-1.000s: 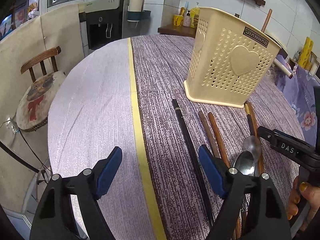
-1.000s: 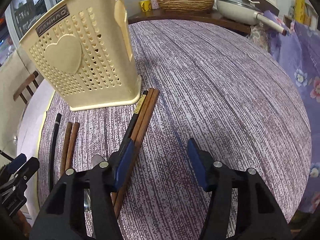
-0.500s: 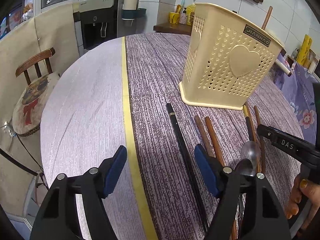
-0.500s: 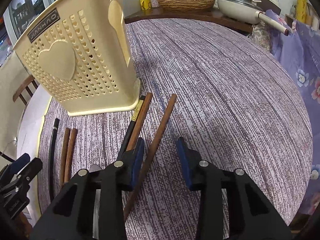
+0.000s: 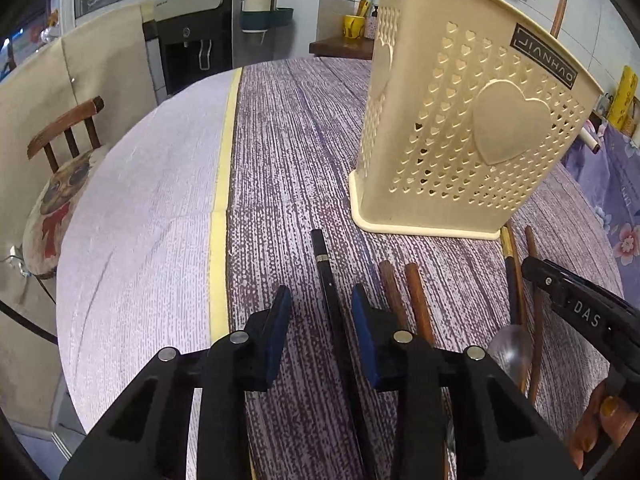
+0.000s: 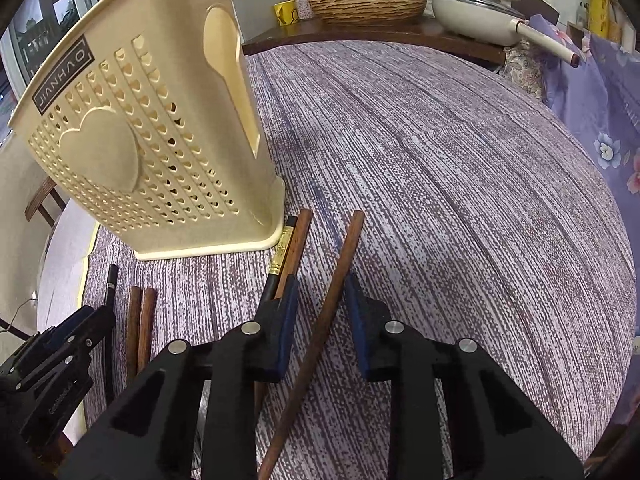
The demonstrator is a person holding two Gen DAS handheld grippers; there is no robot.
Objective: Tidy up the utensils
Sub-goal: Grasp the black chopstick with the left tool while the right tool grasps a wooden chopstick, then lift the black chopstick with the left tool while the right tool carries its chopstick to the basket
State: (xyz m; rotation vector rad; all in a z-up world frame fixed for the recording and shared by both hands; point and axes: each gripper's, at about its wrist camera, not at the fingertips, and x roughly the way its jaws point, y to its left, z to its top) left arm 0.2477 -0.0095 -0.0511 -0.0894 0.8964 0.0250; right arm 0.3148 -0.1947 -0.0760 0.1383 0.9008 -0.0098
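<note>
Cream plastic basket (image 5: 460, 128), tapered, walls pierced with small heart holes and 1 raised heart, upright on a round table (image 6: 460, 168) under purple streaked cloth. Left gripper (image 5: 321, 322), blue pads, part open astride a slim black chopstick (image 5: 326, 276) lying flat, pads not touching it; 2 brown wooden chopsticks (image 5: 404, 292) lie just beside. Right gripper (image 6: 322, 312), part open around 1 round brown chopstick (image 6: 340, 276) lying in front of the basket, contact unclear.
</note>
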